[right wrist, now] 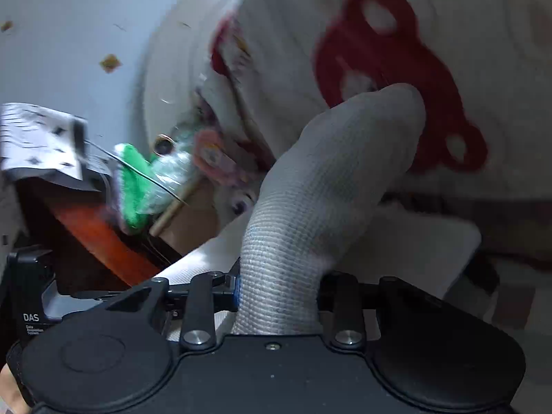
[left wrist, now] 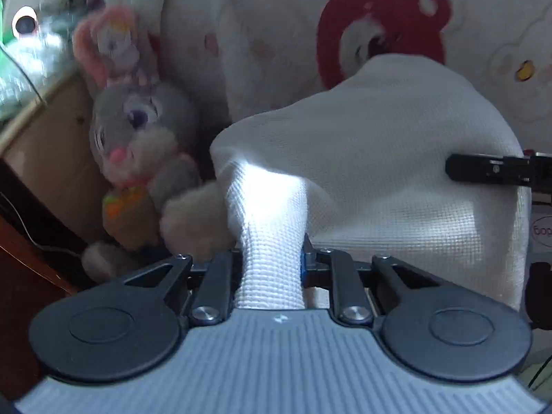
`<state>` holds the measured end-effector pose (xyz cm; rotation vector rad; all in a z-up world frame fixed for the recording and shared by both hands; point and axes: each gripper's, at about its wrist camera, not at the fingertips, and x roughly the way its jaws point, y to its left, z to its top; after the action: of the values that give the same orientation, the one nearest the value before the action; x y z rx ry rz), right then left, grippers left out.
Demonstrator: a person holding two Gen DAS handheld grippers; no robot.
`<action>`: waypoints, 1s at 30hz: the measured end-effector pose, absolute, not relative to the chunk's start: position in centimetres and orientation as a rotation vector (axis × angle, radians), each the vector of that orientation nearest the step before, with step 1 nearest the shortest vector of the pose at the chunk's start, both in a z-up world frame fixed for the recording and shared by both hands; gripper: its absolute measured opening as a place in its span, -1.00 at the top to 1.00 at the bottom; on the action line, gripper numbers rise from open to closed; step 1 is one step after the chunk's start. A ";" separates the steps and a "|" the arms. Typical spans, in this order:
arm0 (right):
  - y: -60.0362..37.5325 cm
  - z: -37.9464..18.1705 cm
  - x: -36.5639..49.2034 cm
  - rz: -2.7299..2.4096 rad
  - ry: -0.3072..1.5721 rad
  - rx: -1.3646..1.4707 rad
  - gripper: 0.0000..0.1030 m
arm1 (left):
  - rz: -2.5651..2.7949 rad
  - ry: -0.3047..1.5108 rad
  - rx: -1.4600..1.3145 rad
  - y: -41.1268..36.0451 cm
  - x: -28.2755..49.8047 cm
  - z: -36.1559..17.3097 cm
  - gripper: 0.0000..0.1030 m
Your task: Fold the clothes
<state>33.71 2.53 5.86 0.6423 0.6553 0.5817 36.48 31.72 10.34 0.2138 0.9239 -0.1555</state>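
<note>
We hold a white waffle-knit garment [left wrist: 396,158] lifted between both grippers, in front of a cream blanket [left wrist: 276,34] printed with red bears. Our left gripper [left wrist: 272,258] is clenched on a bunched fold of the cloth, which rises out of its jaws and spreads away to the right in a broad taut sheet. At that sheet's right edge a black finger [left wrist: 483,169] of the other gripper reaches in. Seen from the right wrist, our right gripper [right wrist: 279,286] grasps a thick gathered roll of the same fabric, which fills the gap between its jaws and stands up like a column. A grey plush rabbit [left wrist: 138,145] sits left of the cloth beside a wooden cabinet [left wrist: 45,151]. The right view is blurred.
</note>
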 end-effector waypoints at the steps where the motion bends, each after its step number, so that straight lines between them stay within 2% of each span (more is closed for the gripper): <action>1: 3.0 3.8 34.2 0.562 0.700 0.626 0.12 | -0.148 0.956 0.194 32.4 36.9 8.3 0.64; 3: 2.5 2.3 32.8 0.605 0.656 0.619 0.04 | -0.175 0.947 0.147 33.0 36.7 6.6 0.64; 4: 1.8 2.3 32.0 0.632 0.639 0.635 -0.09 | -0.193 0.936 0.124 33.2 36.7 6.1 0.64; 6: 0.7 2.3 30.5 0.679 0.611 0.672 -0.18 | -0.205 0.918 0.132 33.2 36.4 5.9 0.65; 14: -0.4 -0.1 25.2 0.789 0.665 0.821 -0.23 | -0.193 0.902 0.056 34.9 36.0 6.6 0.54; 19: 2.9 0.5 25.6 0.772 0.732 0.623 -0.33 | -0.184 0.895 -0.044 35.8 35.9 6.5 0.58; 20: 3.8 1.1 25.7 0.756 0.751 0.545 -0.31 | -0.189 0.888 -0.077 36.1 35.8 6.6 0.57; 21: 4.8 1.8 25.7 0.735 0.765 0.453 -0.15 | -0.189 0.879 -0.103 36.4 35.7 6.6 0.62; 22: 5.6 2.7 25.6 0.718 0.770 0.378 0.11 | -0.187 0.874 -0.116 36.6 35.8 6.8 0.64; 24: 5.8 5.0 25.2 0.738 0.762 0.333 0.47 | -0.181 0.868 -0.117 36.7 36.0 7.3 0.68; 27: 5.1 8.6 24.1 0.811 0.709 0.364 0.51 | -0.211 0.812 -0.119 36.6 36.3 9.4 0.70; 30: 4.8 7.3 25.4 0.943 0.773 0.625 0.52 | -0.183 0.732 -0.172 37.4 36.7 10.6 0.70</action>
<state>25.42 4.84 7.29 0.6247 0.7733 0.9428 36.66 37.41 10.57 -0.1718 0.7322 -0.1826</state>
